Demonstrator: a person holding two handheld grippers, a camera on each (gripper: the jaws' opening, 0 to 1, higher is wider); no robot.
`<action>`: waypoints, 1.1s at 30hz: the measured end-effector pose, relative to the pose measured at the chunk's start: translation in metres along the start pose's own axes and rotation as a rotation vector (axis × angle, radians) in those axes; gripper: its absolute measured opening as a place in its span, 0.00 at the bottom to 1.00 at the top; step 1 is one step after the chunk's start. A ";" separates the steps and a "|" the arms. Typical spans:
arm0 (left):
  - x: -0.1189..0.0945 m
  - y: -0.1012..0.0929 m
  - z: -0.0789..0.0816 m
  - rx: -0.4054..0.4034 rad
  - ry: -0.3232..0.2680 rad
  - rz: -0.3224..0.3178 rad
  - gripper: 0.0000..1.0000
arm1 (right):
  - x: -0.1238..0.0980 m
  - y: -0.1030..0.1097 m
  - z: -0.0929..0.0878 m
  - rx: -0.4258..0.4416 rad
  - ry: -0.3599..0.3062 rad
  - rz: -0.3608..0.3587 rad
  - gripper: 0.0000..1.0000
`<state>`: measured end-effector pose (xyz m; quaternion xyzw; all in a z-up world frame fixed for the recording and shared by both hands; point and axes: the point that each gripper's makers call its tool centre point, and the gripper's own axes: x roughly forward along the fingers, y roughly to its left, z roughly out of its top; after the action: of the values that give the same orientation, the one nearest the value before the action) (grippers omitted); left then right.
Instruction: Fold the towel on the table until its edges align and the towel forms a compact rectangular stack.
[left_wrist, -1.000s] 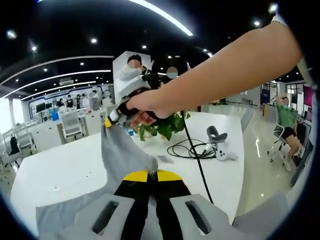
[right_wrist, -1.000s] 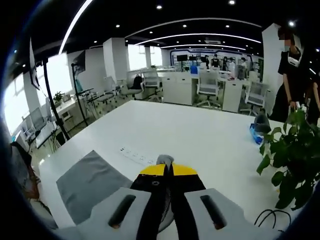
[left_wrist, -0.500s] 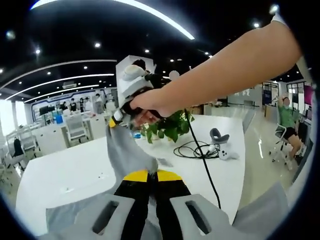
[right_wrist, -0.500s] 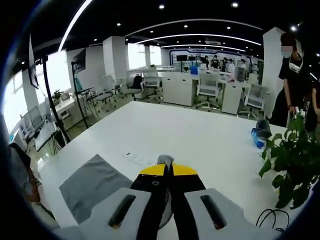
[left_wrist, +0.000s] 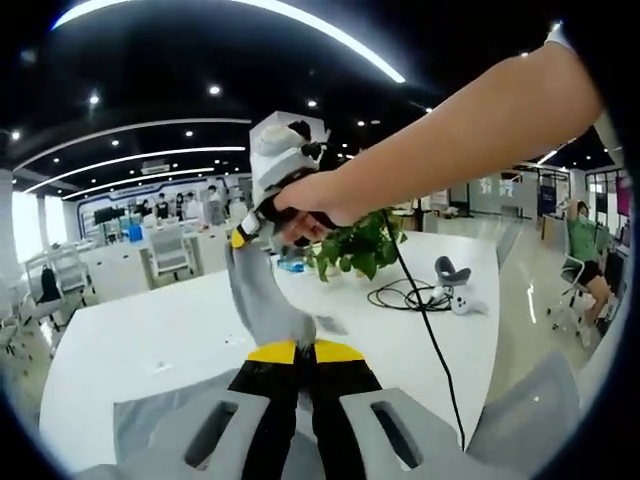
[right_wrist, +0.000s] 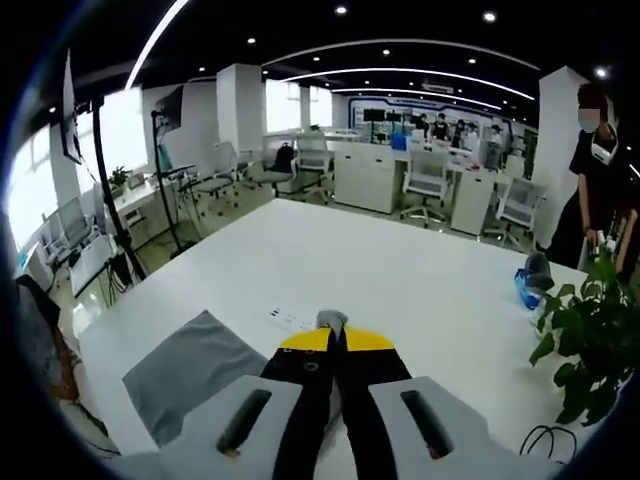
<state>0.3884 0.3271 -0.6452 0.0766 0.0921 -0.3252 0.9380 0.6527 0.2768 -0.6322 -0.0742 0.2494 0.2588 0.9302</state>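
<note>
Both tongs raised, clamped on the grey towel (left_wrist: 262, 300) — forearm (left_wrist: 470, 135) outstretched.

The towel (left_wrist: 262, 300) is plain grey cloth, unpatterned, with a soft matte surface. In the left gripper view one part of it is lifted off the desk (left_wrist: 130, 330) and stretched into a narrow, taut band running from 6 o'clock up toward 11 o'clock; the rest lies spread on the desk at 7 o'clock. In the right gripper view a small bunched tuft of the towel (right_wrist: 331, 320) pokes up just beyond the yellow tips at 6 o'clock, while a flat, smooth grey panel rests on the white desk (right_wrist: 400, 280) at 8 o'clock, near the desk's edge.
</note>
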 end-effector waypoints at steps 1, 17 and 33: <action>-0.002 0.001 -0.001 0.002 0.001 0.003 0.03 | 0.003 0.004 0.002 -0.003 0.001 0.003 0.00; -0.043 0.053 -0.032 0.025 0.031 0.093 0.03 | 0.033 0.066 0.016 -0.065 0.011 0.053 0.00; -0.071 0.092 -0.078 -0.009 0.105 0.165 0.03 | 0.072 0.124 0.025 -0.131 0.021 0.117 0.00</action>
<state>0.3811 0.4569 -0.6978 0.0967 0.1360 -0.2420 0.9558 0.6526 0.4211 -0.6481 -0.1229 0.2457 0.3276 0.9040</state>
